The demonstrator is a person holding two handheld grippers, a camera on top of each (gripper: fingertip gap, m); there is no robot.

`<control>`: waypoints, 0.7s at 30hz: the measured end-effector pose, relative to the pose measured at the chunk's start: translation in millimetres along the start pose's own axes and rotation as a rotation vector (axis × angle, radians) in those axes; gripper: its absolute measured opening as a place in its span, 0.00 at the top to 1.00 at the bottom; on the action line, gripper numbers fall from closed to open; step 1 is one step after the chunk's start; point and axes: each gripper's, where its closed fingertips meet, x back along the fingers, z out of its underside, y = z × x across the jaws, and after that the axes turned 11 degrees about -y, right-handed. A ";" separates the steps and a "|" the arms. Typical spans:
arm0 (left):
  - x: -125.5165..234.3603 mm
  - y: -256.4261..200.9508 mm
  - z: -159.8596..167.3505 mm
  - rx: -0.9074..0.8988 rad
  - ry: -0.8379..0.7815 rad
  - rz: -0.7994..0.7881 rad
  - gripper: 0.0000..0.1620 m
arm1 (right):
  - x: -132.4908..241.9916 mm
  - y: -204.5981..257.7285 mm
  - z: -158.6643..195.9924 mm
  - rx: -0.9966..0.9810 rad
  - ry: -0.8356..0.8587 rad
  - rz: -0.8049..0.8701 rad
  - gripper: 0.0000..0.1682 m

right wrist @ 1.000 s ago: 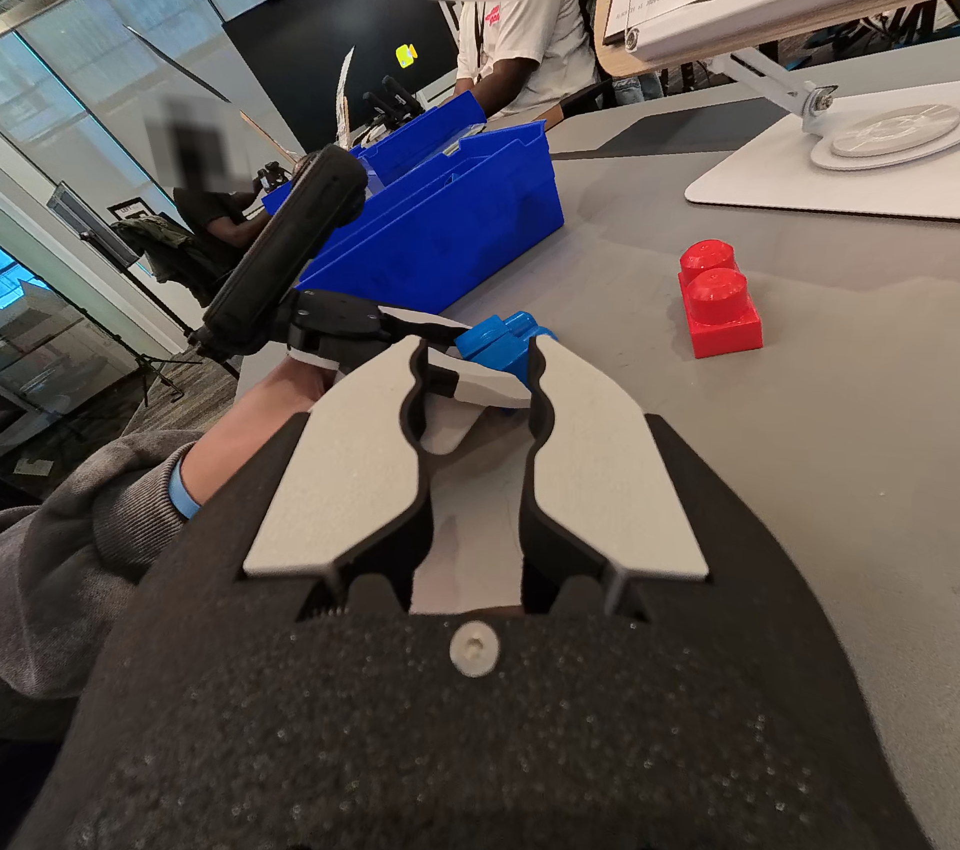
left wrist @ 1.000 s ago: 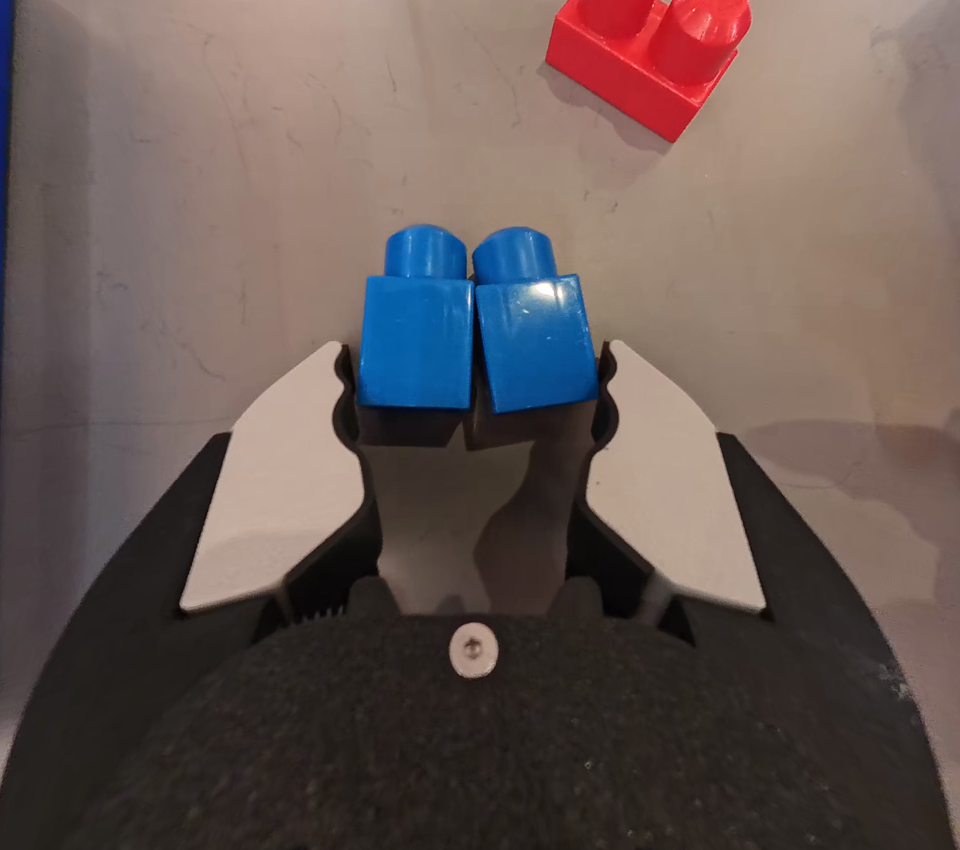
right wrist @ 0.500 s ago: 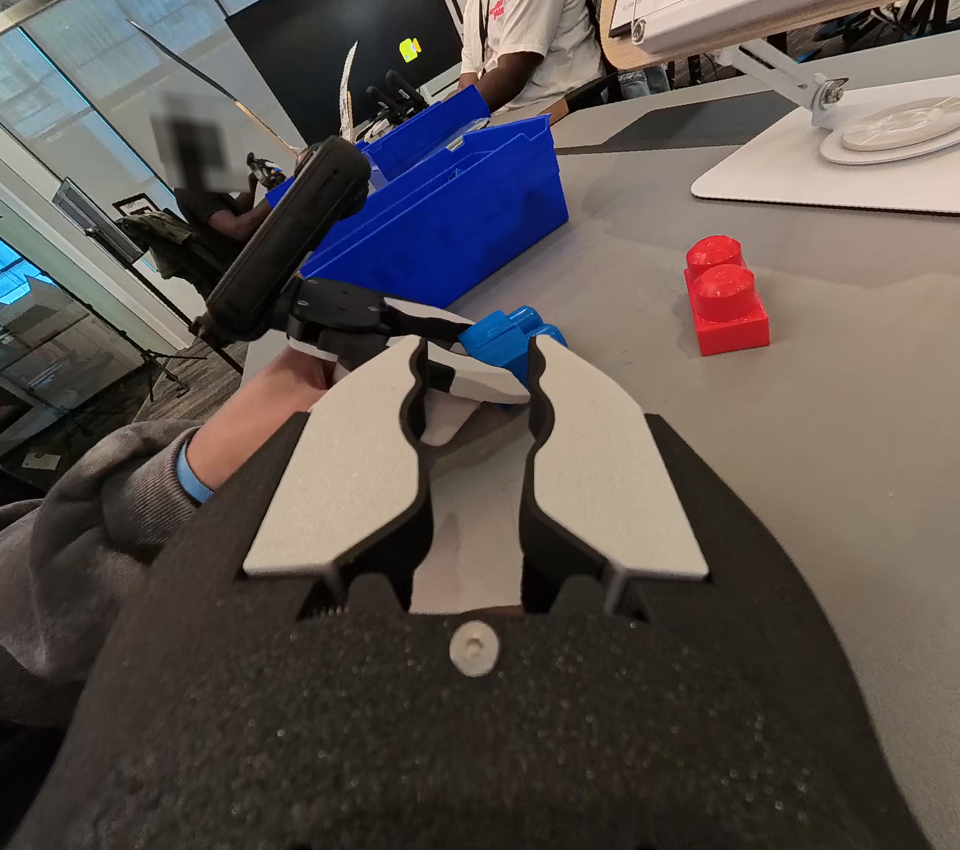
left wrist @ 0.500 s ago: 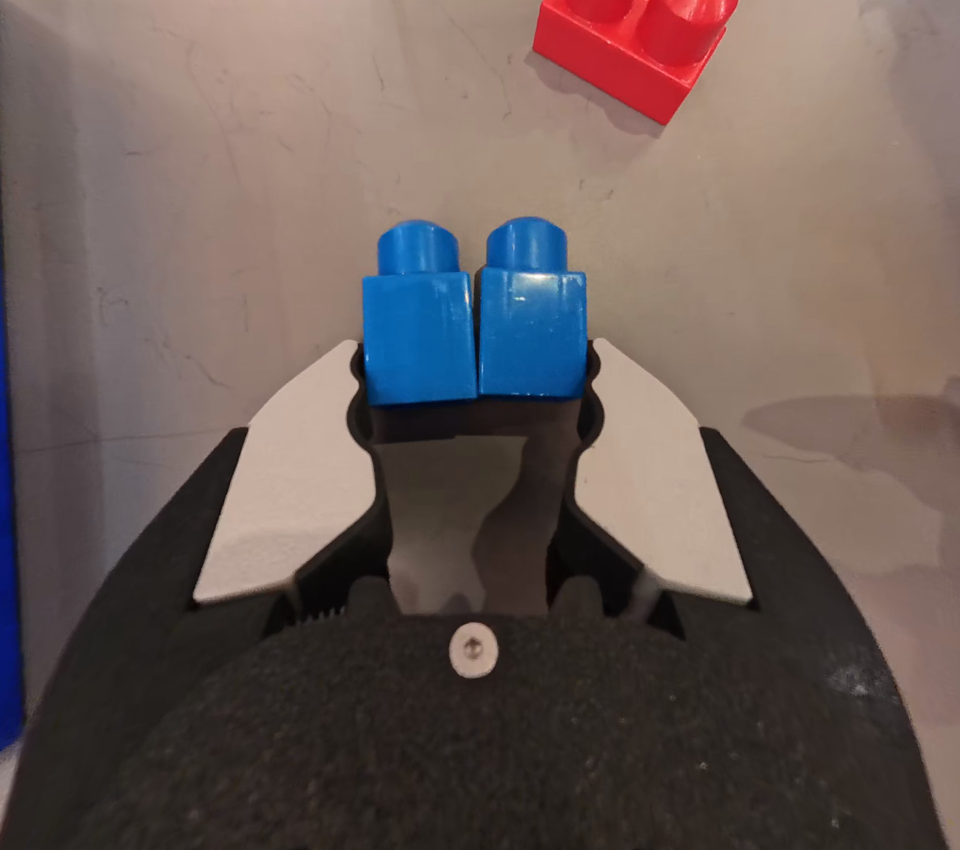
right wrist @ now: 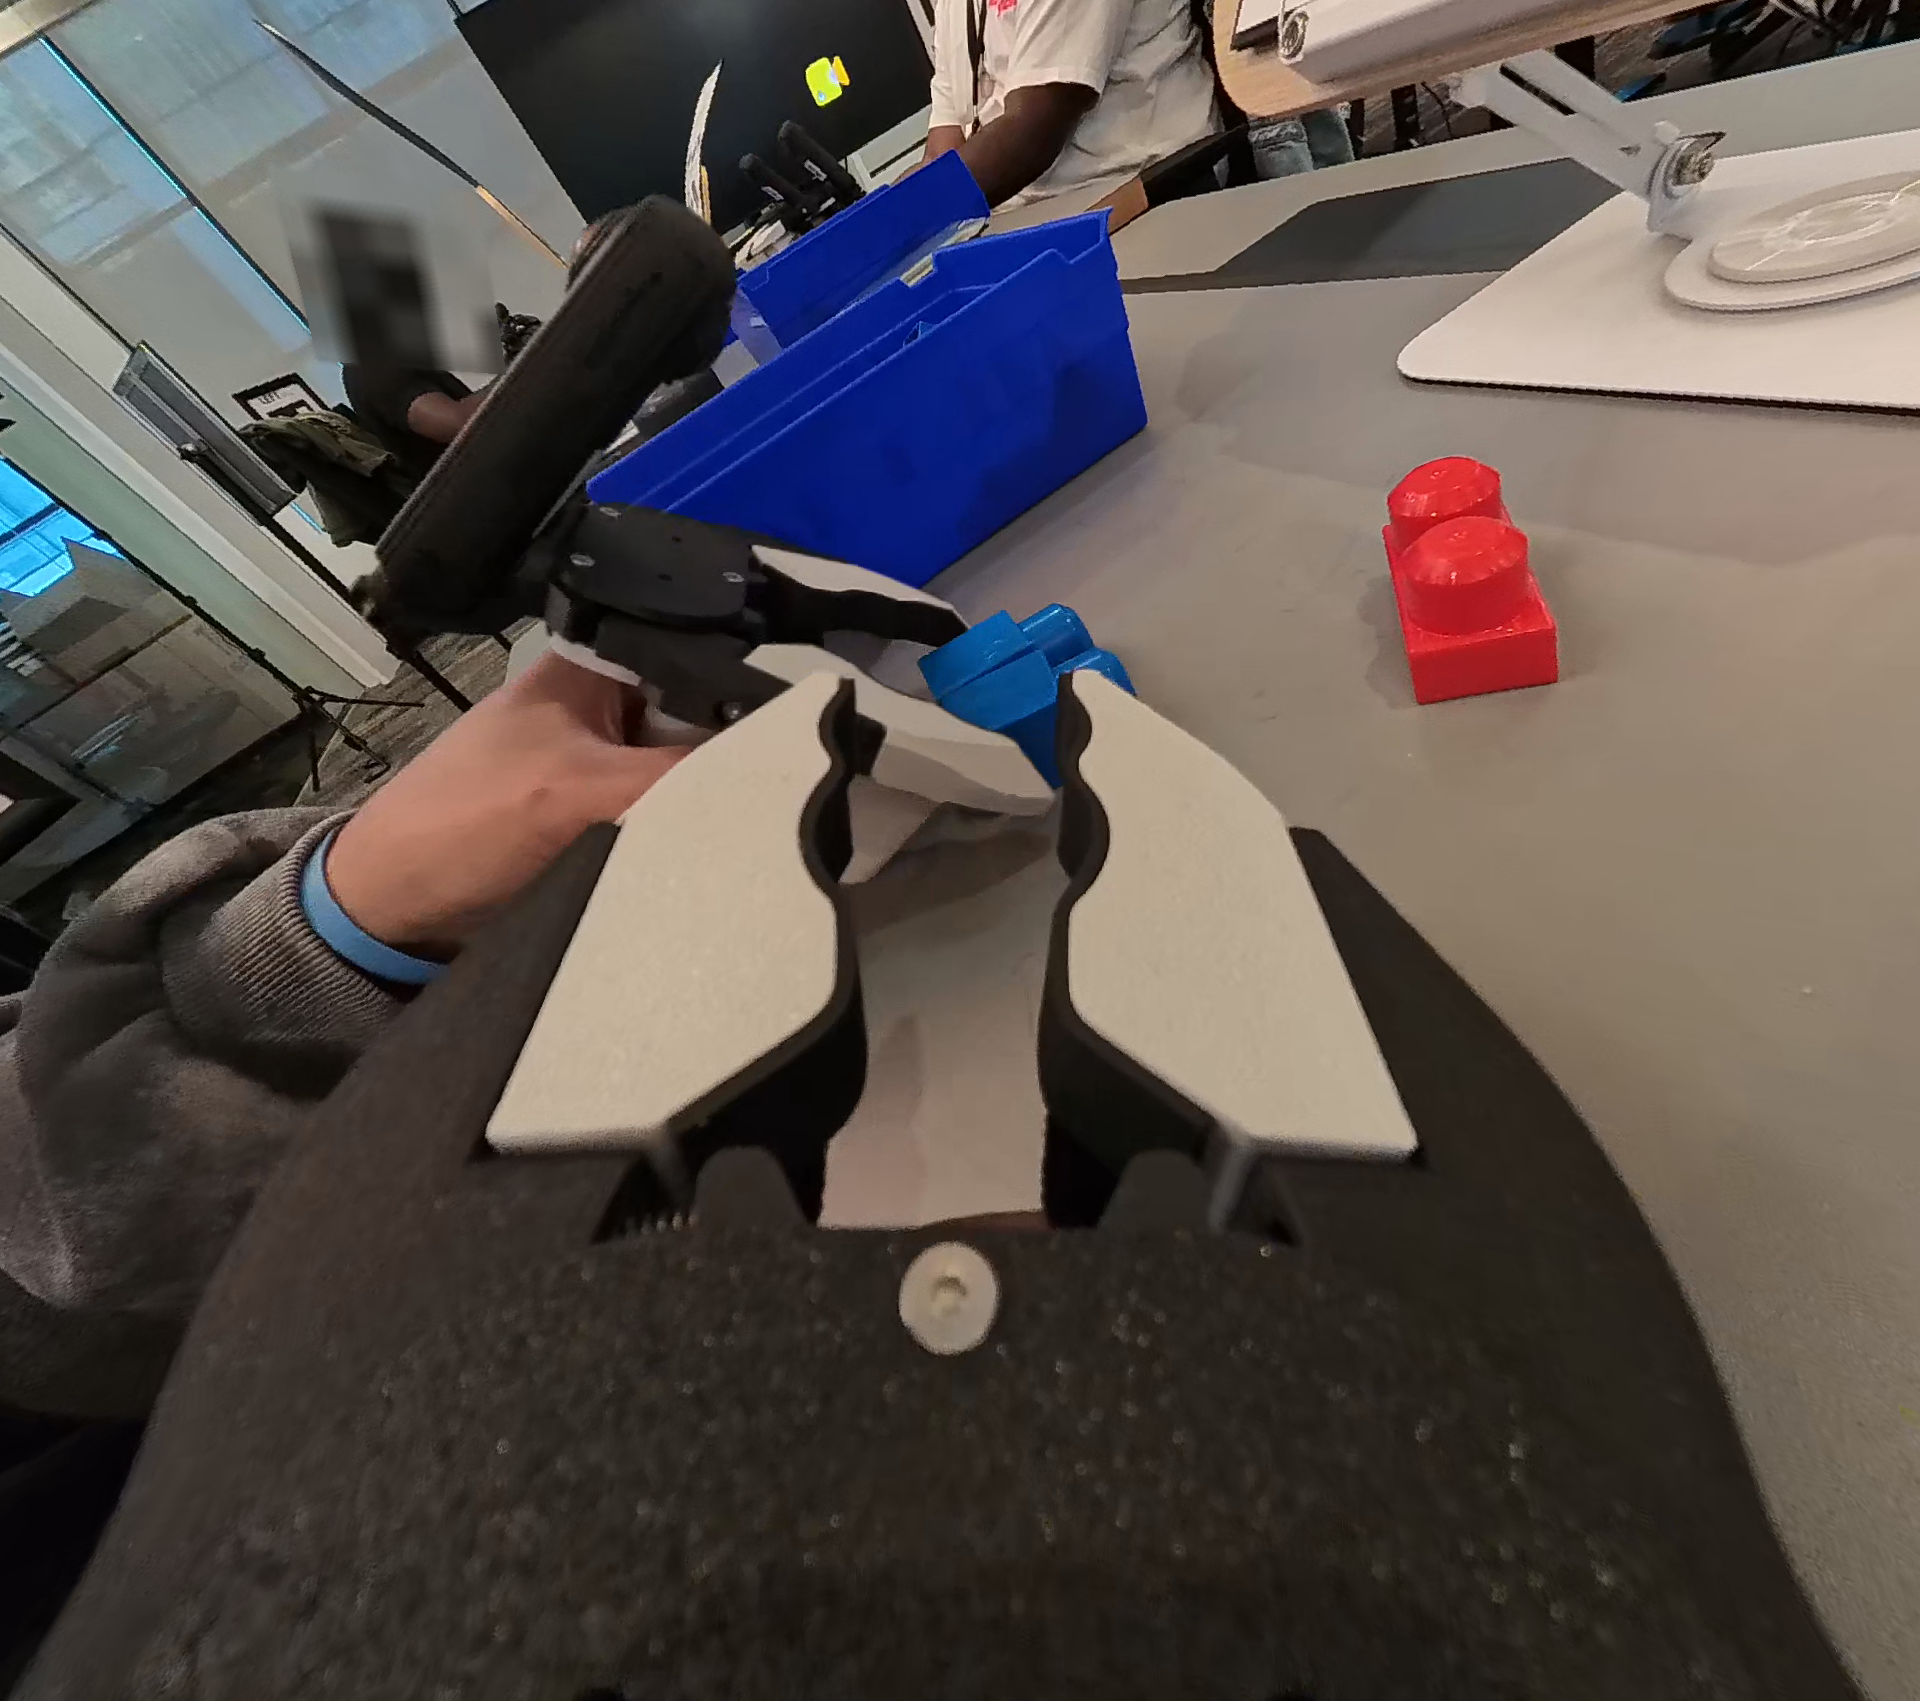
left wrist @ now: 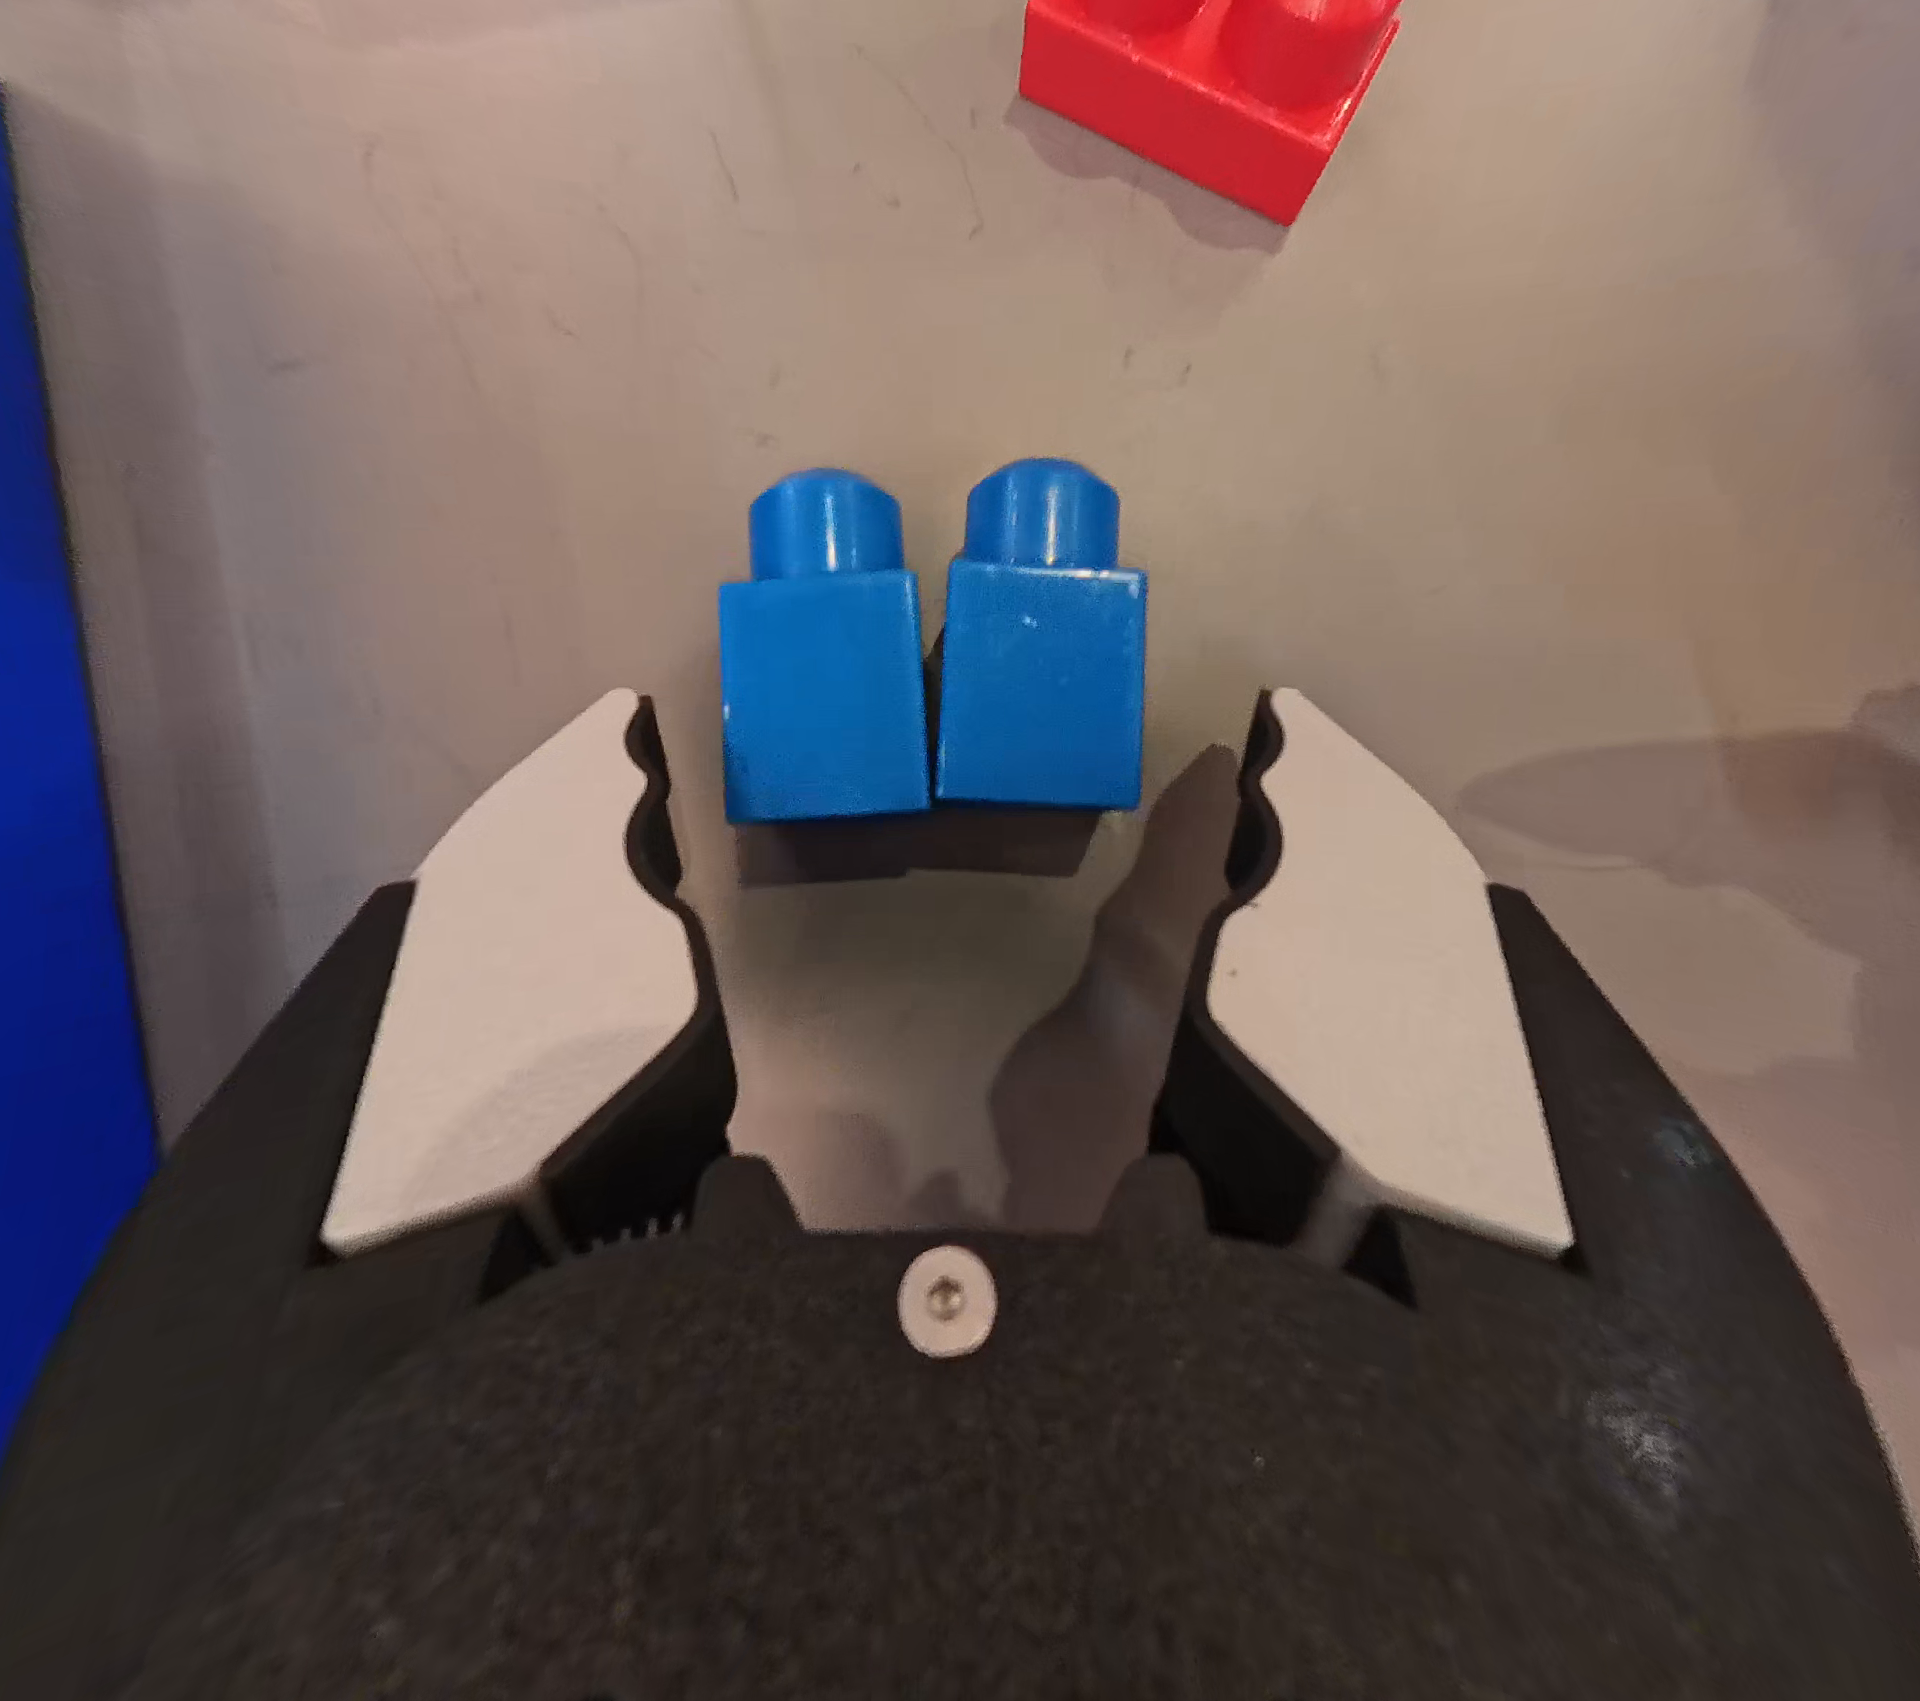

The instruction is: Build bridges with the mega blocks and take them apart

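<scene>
Jaws apart behind blue blocks (left wrist: 930, 695); no brand visible.

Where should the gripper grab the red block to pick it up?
Probably from above, pinching the two long flat sides of the red block's base. It sits upright on the table with two round studs on top, which would slip; the flat sides give the fingers an even hold.
</scene>
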 end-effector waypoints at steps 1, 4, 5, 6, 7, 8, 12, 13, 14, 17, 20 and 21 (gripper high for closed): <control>-1.4 -1.2 -1.4 0.006 0.002 0.005 0.38 | 0.0 0.2 0.3 0.000 0.001 -0.001 0.78; -5.8 -0.1 -3.6 0.017 0.039 0.005 0.37 | 0.0 0.7 0.9 -0.003 0.004 -0.004 0.78; -6.5 1.1 -4.5 0.022 0.048 0.003 0.38 | -0.2 1.0 1.0 -0.004 0.005 -0.005 0.78; -6.9 1.9 -4.4 0.025 0.061 0.003 0.40 | -0.3 1.1 1.2 -0.004 0.006 -0.005 0.78; -7.1 3.0 -2.5 0.024 0.080 0.000 0.42 | -0.4 1.4 1.5 -0.004 0.007 -0.007 0.78; -7.4 3.9 0.2 0.021 0.102 -0.002 0.45 | -0.6 1.8 1.7 -0.006 0.009 -0.009 0.78; -7.6 2.1 4.2 0.015 0.129 0.011 0.54 | -0.9 2.7 2.3 -0.007 0.011 -0.012 0.78; -7.5 2.0 4.3 0.014 0.131 0.012 0.54 | -0.9 2.7 2.5 -0.007 0.012 -0.012 0.78; -7.5 1.9 4.3 0.012 0.131 0.013 0.54 | -0.9 2.8 2.7 -0.008 0.014 -0.013 0.78; -7.1 2.3 4.7 0.007 0.130 0.021 0.54 | -0.8 2.8 2.5 -0.009 0.012 -0.012 0.78; -6.4 2.3 2.6 -0.014 0.105 0.040 0.54 | -0.8 2.7 2.4 -0.011 0.012 -0.012 0.78; -5.5 1.9 0.2 -0.029 0.081 0.048 0.54 | -0.8 2.8 2.5 -0.011 0.012 -0.012 0.78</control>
